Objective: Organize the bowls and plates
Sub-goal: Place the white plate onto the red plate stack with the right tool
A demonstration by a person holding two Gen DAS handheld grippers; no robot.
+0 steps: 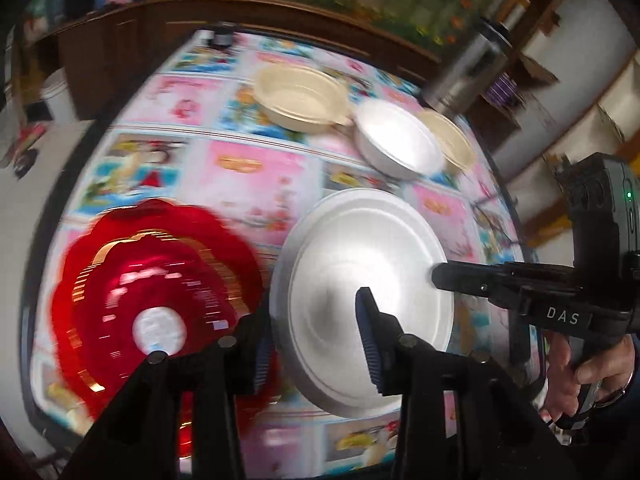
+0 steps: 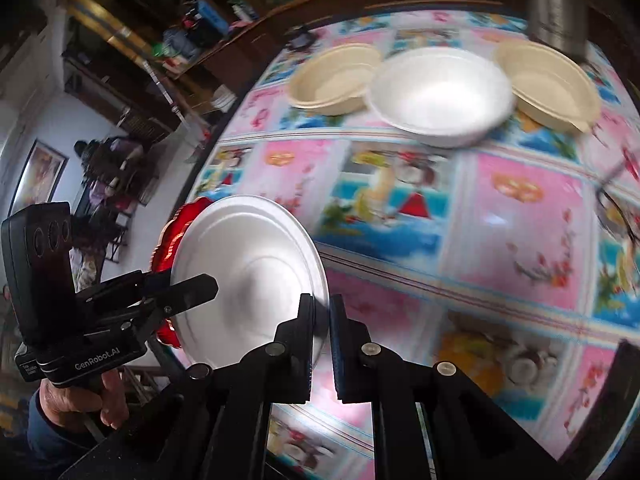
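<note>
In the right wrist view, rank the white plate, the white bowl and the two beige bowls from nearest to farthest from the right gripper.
1. White plate: its rim sits between the right gripper fingers, lower left.
2. White bowl: far side, centre.
3. Left beige bowl and right beige bowl: flanking the white bowl, too close to call.

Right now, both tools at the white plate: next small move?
Probably carry the white plate left onto the red plate. The right tool is shut on its rim, the left tool straddles the opposite edge, and the red plate lies right beside it.
</note>
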